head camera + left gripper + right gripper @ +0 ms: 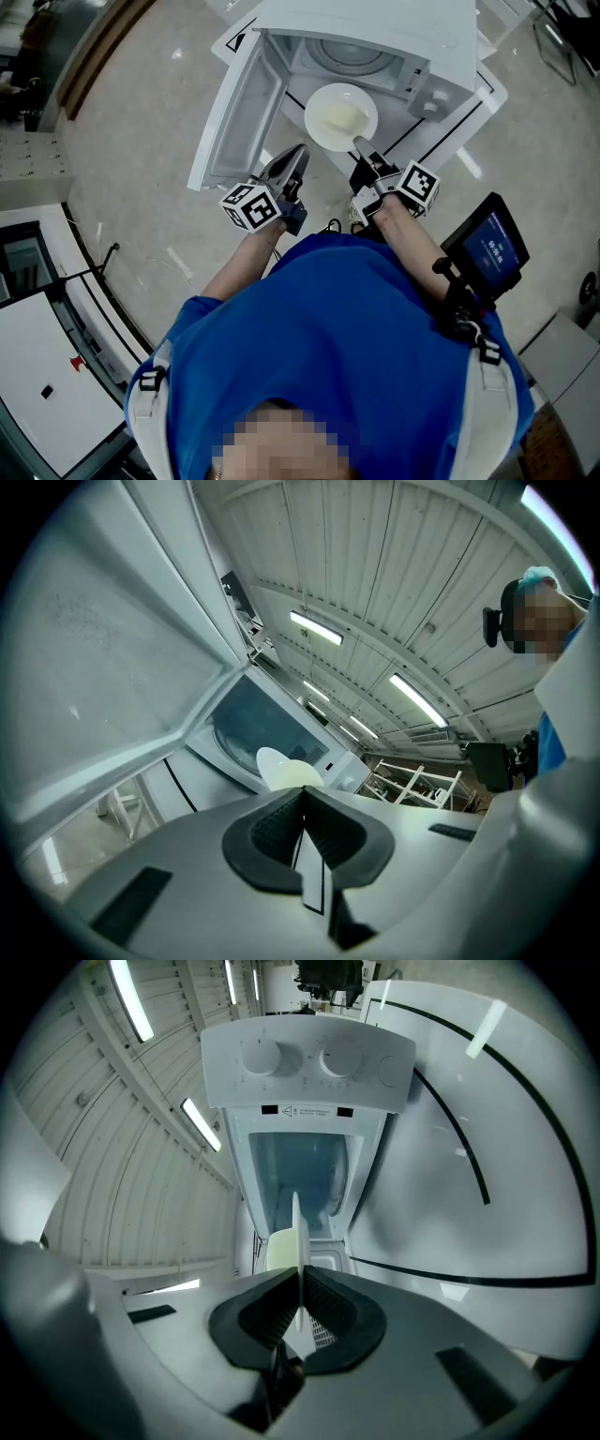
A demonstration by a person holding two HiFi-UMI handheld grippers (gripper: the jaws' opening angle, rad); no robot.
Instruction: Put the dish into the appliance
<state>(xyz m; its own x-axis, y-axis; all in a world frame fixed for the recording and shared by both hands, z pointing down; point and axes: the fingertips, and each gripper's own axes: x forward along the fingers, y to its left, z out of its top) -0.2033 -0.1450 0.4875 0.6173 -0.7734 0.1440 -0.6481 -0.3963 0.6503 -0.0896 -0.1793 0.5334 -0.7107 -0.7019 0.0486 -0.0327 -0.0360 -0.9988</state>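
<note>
White round dish (340, 117), yellowish inside, rim between clamped jaws of right gripper (300, 1283); left gripper (302, 803) closed, empty

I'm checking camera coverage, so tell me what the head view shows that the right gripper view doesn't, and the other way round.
Only the head view: the left gripper, the person's blue shirt and a dark screen at their right. Only the right gripper view: two knobs on the control panel, and the right gripper with its tongs clamped on the dish edge-on. Both: that dish, held before the open appliance.
</note>
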